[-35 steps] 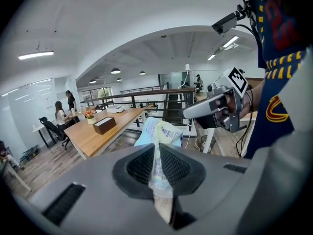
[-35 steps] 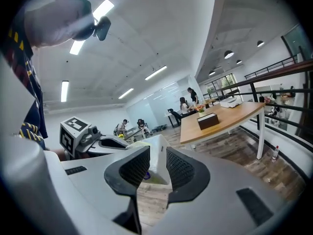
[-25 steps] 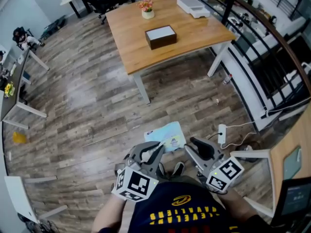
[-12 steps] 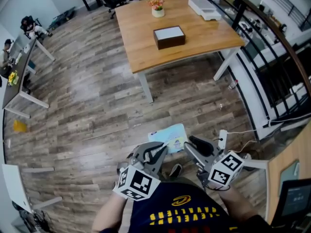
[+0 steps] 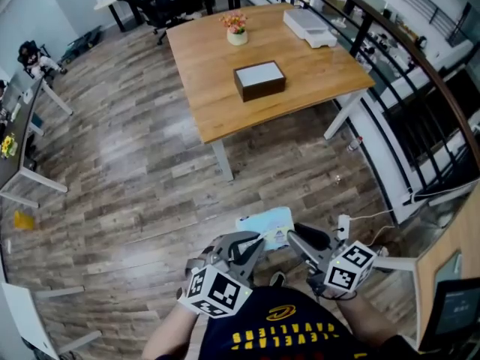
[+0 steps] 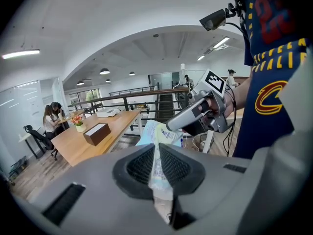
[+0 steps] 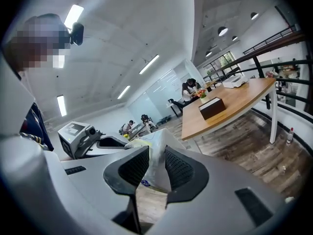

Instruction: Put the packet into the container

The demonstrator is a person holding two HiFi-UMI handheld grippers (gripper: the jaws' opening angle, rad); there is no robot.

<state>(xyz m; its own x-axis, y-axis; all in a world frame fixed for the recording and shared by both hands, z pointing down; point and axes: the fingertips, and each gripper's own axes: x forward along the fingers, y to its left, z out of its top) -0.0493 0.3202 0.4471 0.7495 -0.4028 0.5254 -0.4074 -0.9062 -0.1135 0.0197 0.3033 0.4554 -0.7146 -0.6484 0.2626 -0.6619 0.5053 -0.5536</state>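
clamping packet, left tool one edge, right tool the other

Quick headcount: one packet, two claws (left claw, right claw), one wooden counter, and on it one dark container, one flower pot and one white tray.

- Grey-brown wood-plank floor runs through the open office.
- A light wooden table on white legs stands ahead, with a pot of flowers near its far edge.
- A black railing with a wooden handrail runs along the right side.
- White-legged desks line the left, and black office chairs stand far back.
- The white vaulted ceiling carries strip lights and round lamps.
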